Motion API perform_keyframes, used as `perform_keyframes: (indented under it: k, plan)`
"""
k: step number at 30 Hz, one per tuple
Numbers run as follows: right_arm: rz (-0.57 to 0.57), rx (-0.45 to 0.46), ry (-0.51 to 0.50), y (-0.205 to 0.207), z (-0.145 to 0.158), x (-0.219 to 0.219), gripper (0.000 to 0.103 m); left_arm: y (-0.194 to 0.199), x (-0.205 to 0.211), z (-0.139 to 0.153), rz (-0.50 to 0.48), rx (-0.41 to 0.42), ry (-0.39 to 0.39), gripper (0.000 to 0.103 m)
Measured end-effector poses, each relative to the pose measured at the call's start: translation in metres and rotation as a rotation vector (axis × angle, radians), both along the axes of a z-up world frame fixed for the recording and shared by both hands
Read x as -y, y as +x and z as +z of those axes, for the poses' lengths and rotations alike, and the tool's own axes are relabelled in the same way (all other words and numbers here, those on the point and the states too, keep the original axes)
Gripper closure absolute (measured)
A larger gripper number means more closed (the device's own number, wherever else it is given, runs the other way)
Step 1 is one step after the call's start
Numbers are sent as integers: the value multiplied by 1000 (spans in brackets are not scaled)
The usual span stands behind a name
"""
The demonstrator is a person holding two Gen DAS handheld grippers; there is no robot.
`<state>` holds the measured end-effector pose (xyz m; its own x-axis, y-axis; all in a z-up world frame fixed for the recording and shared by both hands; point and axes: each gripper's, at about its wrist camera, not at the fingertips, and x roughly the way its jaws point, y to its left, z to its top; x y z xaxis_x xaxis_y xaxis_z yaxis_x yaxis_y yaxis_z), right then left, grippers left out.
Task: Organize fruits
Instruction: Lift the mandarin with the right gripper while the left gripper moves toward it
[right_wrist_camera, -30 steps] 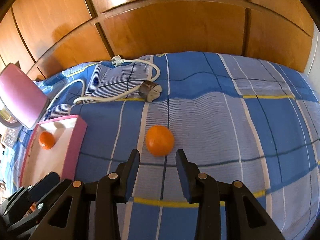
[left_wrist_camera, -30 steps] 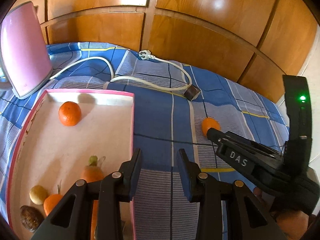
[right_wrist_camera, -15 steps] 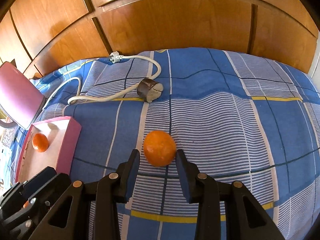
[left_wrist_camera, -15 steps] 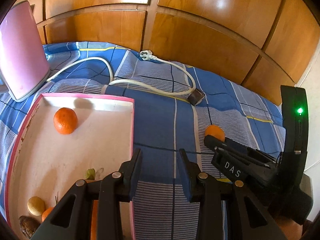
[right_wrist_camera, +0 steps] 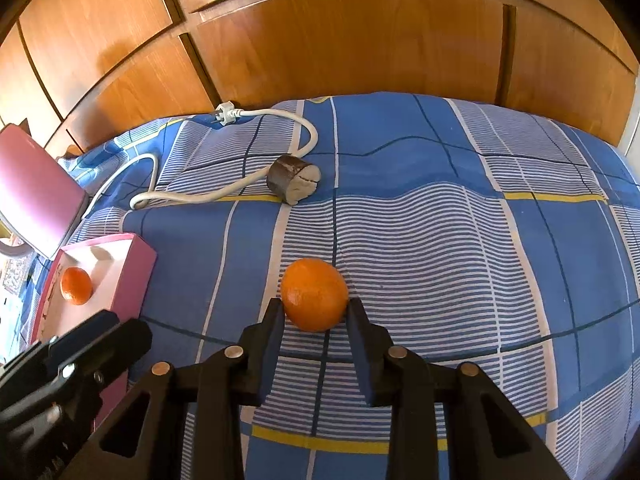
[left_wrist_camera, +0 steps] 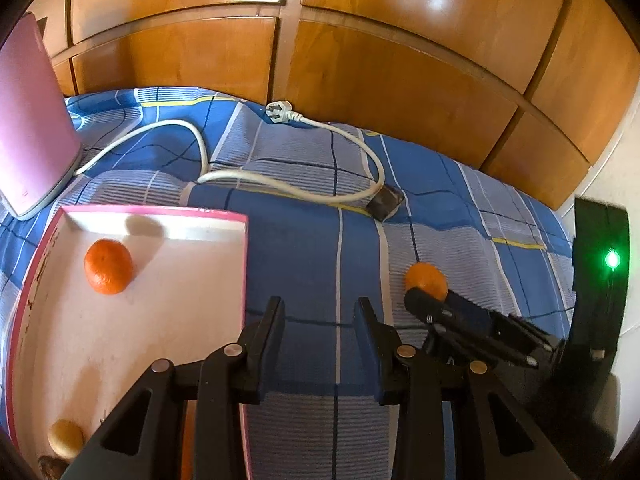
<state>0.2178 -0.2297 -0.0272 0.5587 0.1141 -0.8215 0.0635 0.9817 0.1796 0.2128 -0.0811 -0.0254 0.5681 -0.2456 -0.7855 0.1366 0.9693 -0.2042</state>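
Observation:
An orange [right_wrist_camera: 314, 294] lies on the blue checked bedspread, and my right gripper [right_wrist_camera: 314, 308] is closing on it, both pads pressing its sides. In the left wrist view the same orange [left_wrist_camera: 426, 280] shows just past the right gripper's tip [left_wrist_camera: 416, 300]. A pink-rimmed box [left_wrist_camera: 244, 264] at the left holds another orange [left_wrist_camera: 108, 266] and a small yellowish fruit [left_wrist_camera: 64, 436]. My left gripper [left_wrist_camera: 318, 308] hovers over the bedspread beside the box's right wall, jaws apart with nothing between them. It also shows at the lower left of the right wrist view [right_wrist_camera: 132, 332].
A white cable with a plug [left_wrist_camera: 280, 114] loops across the bed's far side, and a short brown wooden cylinder [right_wrist_camera: 294, 178] lies by it. A pink lid [left_wrist_camera: 32, 120] leans at the far left. Wooden wardrobe doors [right_wrist_camera: 360, 40] close off the back.
My right gripper advanced until the orange sat between its fingers, then closed on it. The left gripper shifted along the box, so the fruits at the box's near end slid mostly out of view.

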Motion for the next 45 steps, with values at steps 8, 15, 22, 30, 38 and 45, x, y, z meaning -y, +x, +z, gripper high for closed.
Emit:
perform_keyframes:
  k: [8, 15, 22, 30, 38, 45]
  plan:
    - [7, 8, 3, -2, 0, 1, 71, 21, 10, 2, -18, 12, -1, 67]
    - [22, 10, -23, 0, 1, 0, 71, 34, 23, 0, -71, 23, 26, 67]
    - [48, 8, -60, 2, 1, 2, 73, 48, 39, -2, -149, 37, 63, 67]
    - [92, -4, -66, 3, -1, 4, 72, 61, 66, -9, -282, 59, 113, 67]
    - [113, -5, -61, 2, -2, 6, 72, 77, 78, -20, -340, 56, 126, 67]
    - [108, -3, -37, 1, -2, 9, 72, 87, 85, -27, -389, 63, 128, 67]
